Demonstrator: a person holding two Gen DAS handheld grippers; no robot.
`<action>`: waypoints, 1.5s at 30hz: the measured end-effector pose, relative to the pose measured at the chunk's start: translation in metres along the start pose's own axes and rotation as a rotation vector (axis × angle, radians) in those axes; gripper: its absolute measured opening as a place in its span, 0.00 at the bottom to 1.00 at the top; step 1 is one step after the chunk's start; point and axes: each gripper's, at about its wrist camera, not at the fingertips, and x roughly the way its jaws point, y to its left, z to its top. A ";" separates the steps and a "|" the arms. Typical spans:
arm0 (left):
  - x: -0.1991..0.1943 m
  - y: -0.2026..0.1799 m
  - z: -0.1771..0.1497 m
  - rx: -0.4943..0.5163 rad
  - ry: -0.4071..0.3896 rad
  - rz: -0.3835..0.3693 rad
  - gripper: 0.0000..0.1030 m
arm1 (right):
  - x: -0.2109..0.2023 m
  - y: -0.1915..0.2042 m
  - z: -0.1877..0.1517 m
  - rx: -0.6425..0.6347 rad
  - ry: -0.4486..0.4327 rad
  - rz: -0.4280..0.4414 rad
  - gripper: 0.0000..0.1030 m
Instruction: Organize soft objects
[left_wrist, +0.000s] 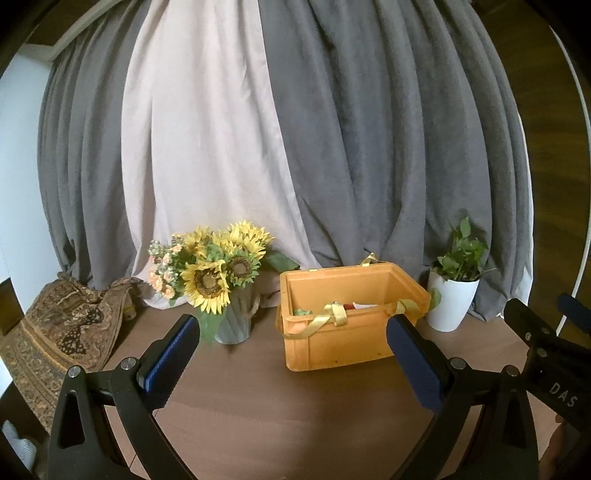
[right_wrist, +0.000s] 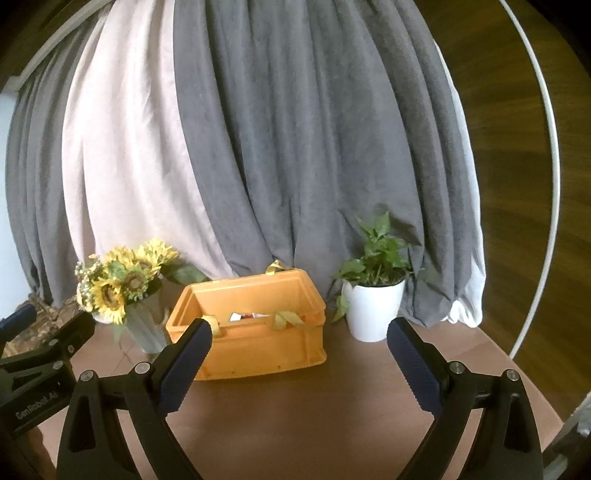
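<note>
Orange plastic crate (left_wrist: 343, 325) near the table's (left_wrist: 258, 406) far edge, long axis running across, open top up; rigid, rectangular, smooth-walled, yellow ribbon (left_wrist: 325, 317) draped over the near rim, soft items barely visible inside. Flanked by sunflower vase (left_wrist: 221, 280) and white plant pot (left_wrist: 450, 302). Left gripper (left_wrist: 291, 354) and right gripper (right_wrist: 299, 358): spread wide, holding nothing.

"DAS" on right claw (left_wrist: 537, 325) body, left wrist view. "CenRobot.AI" on left claw (right_wrist: 48, 334) body, right wrist view.
</note>
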 end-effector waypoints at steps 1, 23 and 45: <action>-0.006 -0.001 -0.002 -0.002 -0.001 0.006 1.00 | -0.006 -0.003 -0.002 0.002 -0.001 0.002 0.94; -0.142 0.000 -0.048 -0.005 -0.014 -0.007 1.00 | -0.138 -0.023 -0.045 -0.005 -0.007 0.031 0.94; -0.189 0.000 -0.057 -0.008 -0.028 -0.004 1.00 | -0.186 -0.033 -0.058 -0.001 -0.027 0.053 0.94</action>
